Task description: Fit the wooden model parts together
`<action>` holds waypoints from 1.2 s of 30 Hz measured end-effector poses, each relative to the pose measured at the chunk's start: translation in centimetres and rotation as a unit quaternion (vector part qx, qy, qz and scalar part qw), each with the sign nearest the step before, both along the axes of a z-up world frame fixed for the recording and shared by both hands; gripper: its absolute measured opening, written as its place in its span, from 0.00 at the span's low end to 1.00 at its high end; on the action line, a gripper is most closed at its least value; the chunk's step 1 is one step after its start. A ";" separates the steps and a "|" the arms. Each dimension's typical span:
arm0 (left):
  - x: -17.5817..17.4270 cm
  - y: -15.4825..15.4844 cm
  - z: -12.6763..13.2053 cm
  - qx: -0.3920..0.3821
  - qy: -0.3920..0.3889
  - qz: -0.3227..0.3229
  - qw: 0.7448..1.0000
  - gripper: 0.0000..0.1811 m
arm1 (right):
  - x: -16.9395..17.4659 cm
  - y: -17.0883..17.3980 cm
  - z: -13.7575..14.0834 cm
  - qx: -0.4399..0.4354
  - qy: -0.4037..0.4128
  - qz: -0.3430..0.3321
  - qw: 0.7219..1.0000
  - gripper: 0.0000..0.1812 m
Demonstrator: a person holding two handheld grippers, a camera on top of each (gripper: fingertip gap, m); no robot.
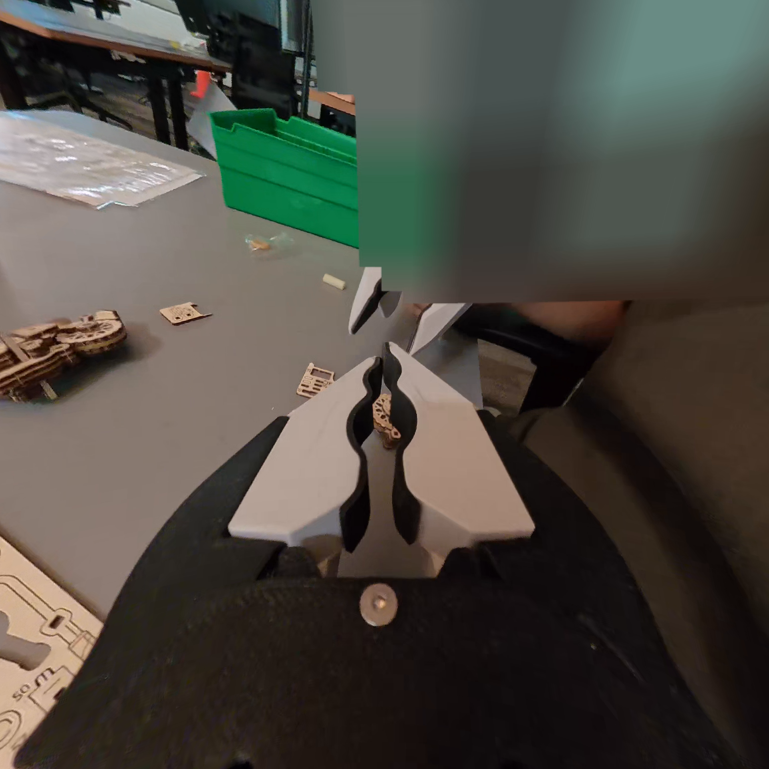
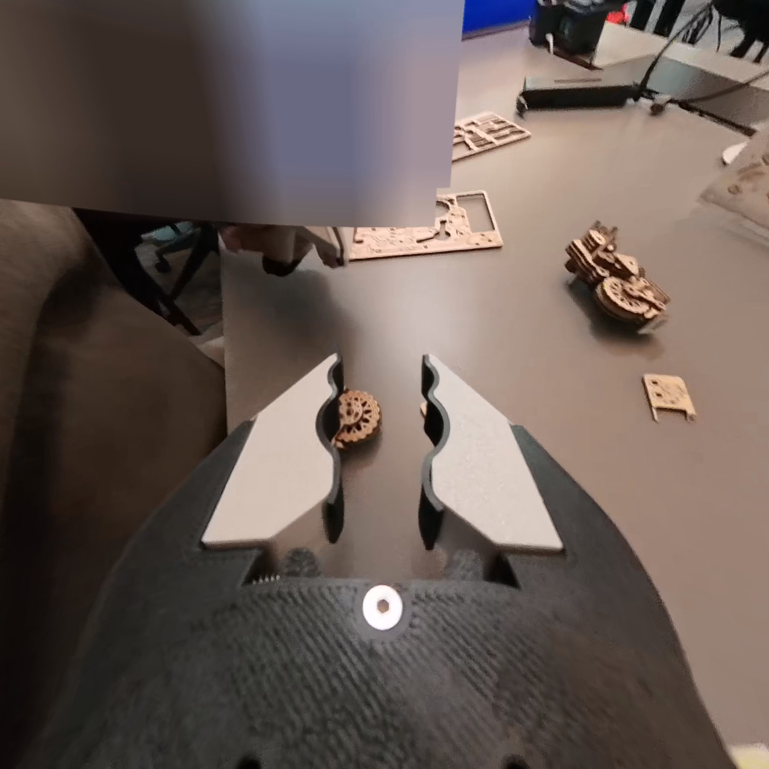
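A small wooden gear wheel [image 2: 358, 416] lies on the grey table [image 2: 478, 333] between the fingers of my open right gripper [image 2: 382, 362], close against its left finger. My left gripper [image 1: 383, 353] is shut with its tips together and nothing seen between them. The same gear [image 1: 386, 418] shows on the table through the gap between its pads. The right gripper's white fingers [image 1: 366, 299] face it just beyond. A part-built wooden model [image 1: 62, 345] with wheels lies farther off; it also shows in the right wrist view [image 2: 616, 279].
Flat wooden pieces [image 1: 183, 313] [image 1: 315, 380] [image 2: 668, 395] lie loose. Cut-out wooden sheets [image 2: 432, 233] [image 2: 487, 133] [image 1: 29, 624] lie flat on the table. A green bin [image 1: 287, 174], a plastic bag [image 1: 83, 166] and a small white cylinder [image 1: 334, 281] stand behind. The table edge [image 2: 224, 374] is near. The gap from one gripper's tips to the other's is roughly 5 cm. The part-built wooden model [image 1: 62, 345] lies around 15 cm away from my right fingertips. My right wrist view [image 2: 611, 278] looks at it from another angle.
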State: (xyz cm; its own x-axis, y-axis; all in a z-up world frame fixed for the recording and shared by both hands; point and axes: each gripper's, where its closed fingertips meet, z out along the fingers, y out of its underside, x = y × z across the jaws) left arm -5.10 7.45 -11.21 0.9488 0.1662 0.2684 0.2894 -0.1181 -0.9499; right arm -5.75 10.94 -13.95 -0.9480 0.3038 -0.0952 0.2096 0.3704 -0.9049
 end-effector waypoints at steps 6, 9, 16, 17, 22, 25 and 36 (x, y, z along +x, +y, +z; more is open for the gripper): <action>0.1 0.3 -0.9 -0.005 -0.031 -0.008 0.999 0.00 | 1.6 0.4 -3.1 0.075 -0.055 0.028 0.995 0.22; 0.4 0.6 -1.8 -0.024 -0.042 -0.014 0.999 0.02 | 2.6 -0.2 -4.7 0.107 -0.072 0.050 0.990 0.27; -0.4 0.5 -1.8 -0.004 -0.092 -0.004 0.996 0.06 | 3.3 -1.4 -6.3 0.165 -0.018 0.065 0.984 0.28; -0.5 0.5 -1.8 -0.003 -0.096 -0.003 0.995 0.08 | 3.2 -1.4 -6.3 0.168 -0.010 0.064 0.984 0.22; -0.9 0.4 -1.6 0.005 -0.091 0.011 0.996 0.21 | 1.8 -1.5 -3.5 0.090 -0.016 0.027 0.995 0.22; -0.9 0.4 -1.2 0.026 -0.112 0.010 0.993 0.21 | -0.4 -0.9 0.3 0.001 0.034 -0.031 0.999 0.21; 1.2 1.5 1.7 0.120 -0.214 -0.030 0.969 0.17 | 0.2 -2.0 3.5 0.056 0.291 -0.058 0.953 0.21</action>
State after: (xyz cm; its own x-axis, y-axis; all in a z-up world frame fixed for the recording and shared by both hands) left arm -3.89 8.98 -9.50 0.7485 -0.0018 0.6631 0.6619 0.0629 -0.7470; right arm -5.54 8.91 -10.50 -0.7890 0.3881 0.4763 -0.2708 0.4761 -0.8366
